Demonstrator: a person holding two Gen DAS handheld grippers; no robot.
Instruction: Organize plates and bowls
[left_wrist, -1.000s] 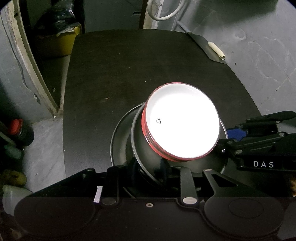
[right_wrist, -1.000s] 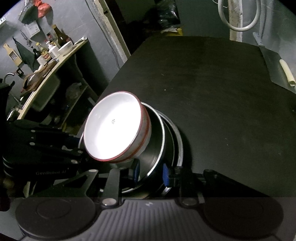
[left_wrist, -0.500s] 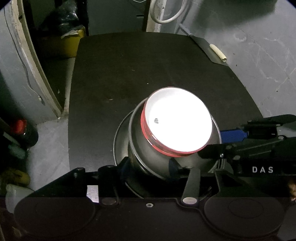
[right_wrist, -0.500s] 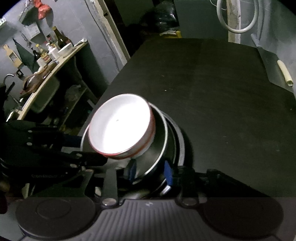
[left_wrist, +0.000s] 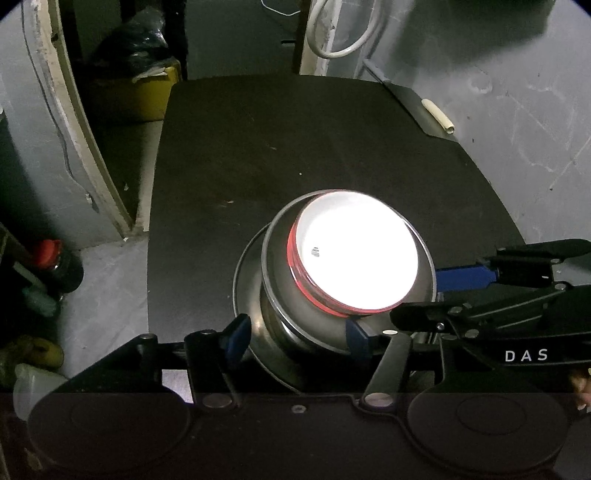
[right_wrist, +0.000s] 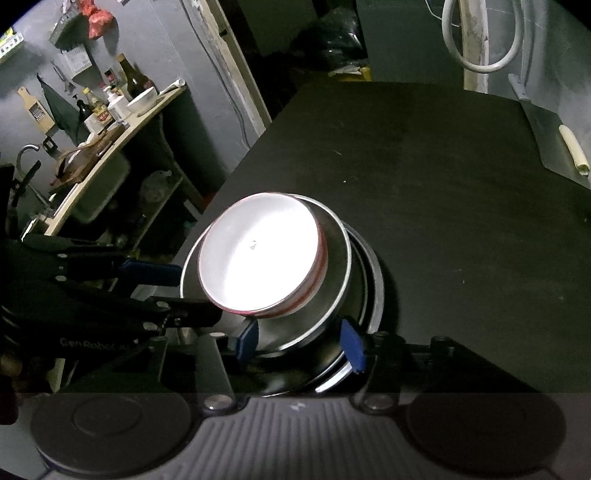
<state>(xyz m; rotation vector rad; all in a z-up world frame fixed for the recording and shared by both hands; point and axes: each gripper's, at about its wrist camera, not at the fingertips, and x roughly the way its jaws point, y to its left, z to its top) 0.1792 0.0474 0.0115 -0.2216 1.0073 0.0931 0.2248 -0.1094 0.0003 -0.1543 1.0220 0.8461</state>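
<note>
Red-rimmed bowl (left_wrist: 356, 254) sits nested in steel bowl (left_wrist: 280, 295) on plate (left_wrist: 243, 280), near counter (left_wrist: 295, 147) edge. Both left tongs (left_wrist: 295, 338) and right tongs (right_wrist: 301, 339) opening, holding nothing. I'd back out straight, no nudging the stack.

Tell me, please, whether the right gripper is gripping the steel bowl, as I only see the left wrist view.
Observer: No. The right gripper has its jaws opening; its blue pads stand either side of the steel bowl's near wall, with a gap showing at one pad.
Operator: How many plates lie under that bowl?
Observer: The rims of at least two stacked plates show beneath it.
Operator: Are any other dishes around?
Observer: One white bowl sits on the side shelf.
</note>
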